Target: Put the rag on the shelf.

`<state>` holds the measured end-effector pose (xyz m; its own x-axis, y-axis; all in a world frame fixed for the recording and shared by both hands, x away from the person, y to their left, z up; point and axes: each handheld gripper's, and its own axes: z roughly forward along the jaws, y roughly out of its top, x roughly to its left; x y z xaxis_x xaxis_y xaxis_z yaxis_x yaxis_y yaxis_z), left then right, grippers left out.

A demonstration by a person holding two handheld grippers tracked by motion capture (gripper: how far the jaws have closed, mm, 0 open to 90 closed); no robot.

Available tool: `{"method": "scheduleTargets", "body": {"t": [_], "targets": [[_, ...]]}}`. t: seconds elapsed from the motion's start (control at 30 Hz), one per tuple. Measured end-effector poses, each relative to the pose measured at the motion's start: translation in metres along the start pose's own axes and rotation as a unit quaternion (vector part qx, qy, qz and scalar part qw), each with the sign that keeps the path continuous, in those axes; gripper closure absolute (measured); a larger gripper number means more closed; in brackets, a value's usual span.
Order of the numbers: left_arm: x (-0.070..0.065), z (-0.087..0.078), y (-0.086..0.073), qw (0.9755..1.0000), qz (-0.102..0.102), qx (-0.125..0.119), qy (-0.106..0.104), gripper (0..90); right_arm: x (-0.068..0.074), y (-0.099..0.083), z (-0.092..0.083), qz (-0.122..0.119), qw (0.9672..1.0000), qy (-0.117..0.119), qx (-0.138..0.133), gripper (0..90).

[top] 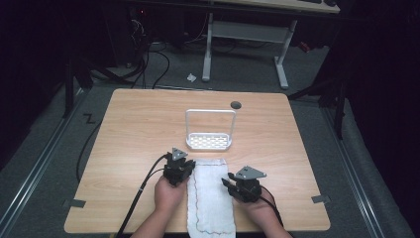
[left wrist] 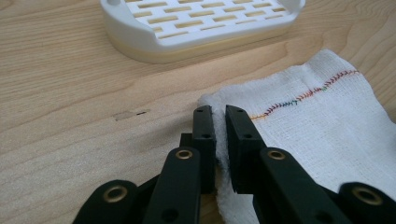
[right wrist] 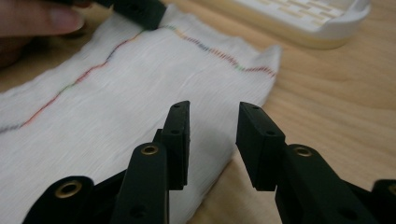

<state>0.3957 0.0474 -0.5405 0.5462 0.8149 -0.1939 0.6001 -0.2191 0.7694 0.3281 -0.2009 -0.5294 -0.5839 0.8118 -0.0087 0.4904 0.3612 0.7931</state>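
A white cloth (top: 210, 198) with a coloured stitched line lies lengthwise at the table's near edge, between the two hands. My left gripper (top: 189, 166) sits at the cloth's far left corner. In the left gripper view its jaws (left wrist: 219, 112) are pinched on the edge of the cloth (left wrist: 317, 126). My right gripper (top: 229, 181) rests at the cloth's right edge. In the right gripper view it (right wrist: 215, 112) stands open above the edge of the cloth (right wrist: 116, 107), with an empty gap between the jaws. The left gripper's jaw tip (right wrist: 140, 11) rests on the far corner.
A white slotted rack (top: 209, 141) with a tall loop handle stands just beyond the cloth, also seen close by as the rack (left wrist: 201, 23) and the rack (right wrist: 317, 18). A dark round hole (top: 236, 104) marks the table's far side. Cables trail off the near-left edge.
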Motion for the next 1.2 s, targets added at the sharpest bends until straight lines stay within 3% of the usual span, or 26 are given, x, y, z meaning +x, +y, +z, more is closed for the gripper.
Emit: {"method": "scheduleTargets", "body": {"t": [0.1,0.27,0.47,0.93,1.1,1.2], "targets": [[0.000,0.000,0.000,1.0000,0.000,0.000,-0.001,82.9,-0.003,0.006,0.004,0.016,0.9998,-0.006,-0.006,62.7],[0.001,0.000,0.000,1.0000,-0.005,0.000,-0.005,83.0,-0.018,0.028,0.029,0.051,0.9982,-0.030,0.004,61.2],[0.002,0.000,0.000,1.0000,-0.007,0.001,-0.007,82.9,-0.025,0.029,0.051,0.074,0.9965,-0.025,0.027,61.8],[0.003,-0.001,0.000,0.9999,-0.012,0.000,-0.010,83.1,-0.020,0.028,0.051,0.057,0.9981,-0.004,0.023,84.8],[0.003,-0.001,0.000,0.9999,-0.011,0.000,-0.009,83.4,-0.017,0.028,0.050,0.047,0.9987,-0.011,0.019,86.1],[0.006,-0.001,0.000,0.9996,-0.019,0.001,-0.020,83.6,-0.016,0.028,0.048,0.043,0.9989,-0.014,0.009,86.1]]}}
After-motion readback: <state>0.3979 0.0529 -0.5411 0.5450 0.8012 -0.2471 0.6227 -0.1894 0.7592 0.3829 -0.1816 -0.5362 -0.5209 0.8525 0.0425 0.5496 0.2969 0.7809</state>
